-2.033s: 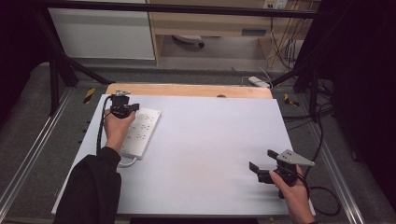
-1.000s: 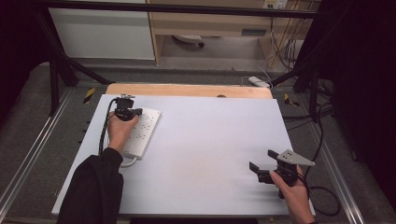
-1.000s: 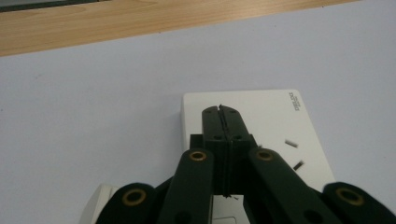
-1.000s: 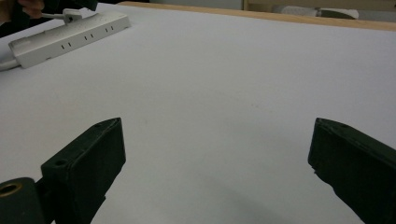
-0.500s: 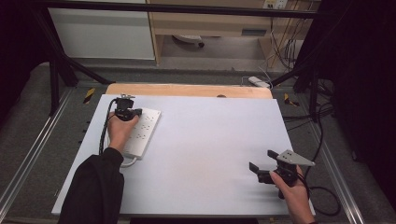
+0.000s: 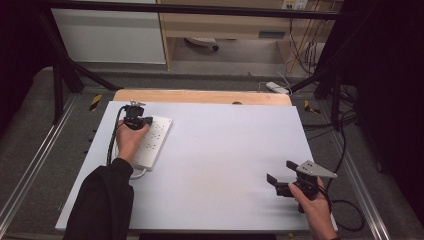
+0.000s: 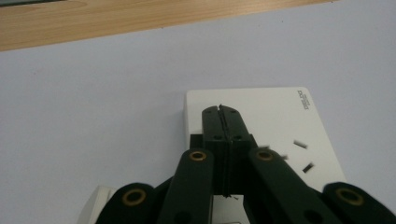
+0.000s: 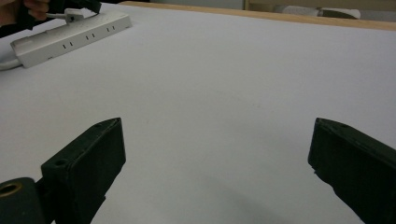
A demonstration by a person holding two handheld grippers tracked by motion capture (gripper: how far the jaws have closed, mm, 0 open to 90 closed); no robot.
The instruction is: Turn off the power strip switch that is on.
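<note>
Now my left gripper (image 6: pixel 134 120) is over the far end of the white power strip (image 6: pixel 152 141), and its two jaws are pressed flat against each other with nothing between them. In the left gripper view the closed jaws of my left gripper (image 7: pixel 220 108) point toward the far short edge of the power strip (image 7: pixel 280 121); just to the right of the jaws I see a few dark socket slots (image 7: pixel 303 156), and small grey lettering sits at the far right corner of the strip. Whether the jaw tips touch the strip's surface or hang just above it, I cannot tell. Beyond the strip lies the white table top (image 7: pixel 93 93), and behind that a wooden edge (image 7: pixel 116 18). My left hand (image 6: pixel 131 140) rests over the middle of the strip, and a white cable (image 6: pixel 140 175) leaves the strip's near end beside my dark sleeve (image 6: pixel 102 200). My right gripper (image 6: pixel 280 182) is well apart from the strip, low over the near right part of the table (image 6: pixel 225 150), with its jaws spread wide and holding nothing. In the right gripper view I see bare white surface between the two jaws, and the power strip (image 8: pixel 70 35) lies far ahead and to the left of my right gripper (image 8: pixel 217 154), with my other hand (image 8: pixel 32 7) upon it.
</note>
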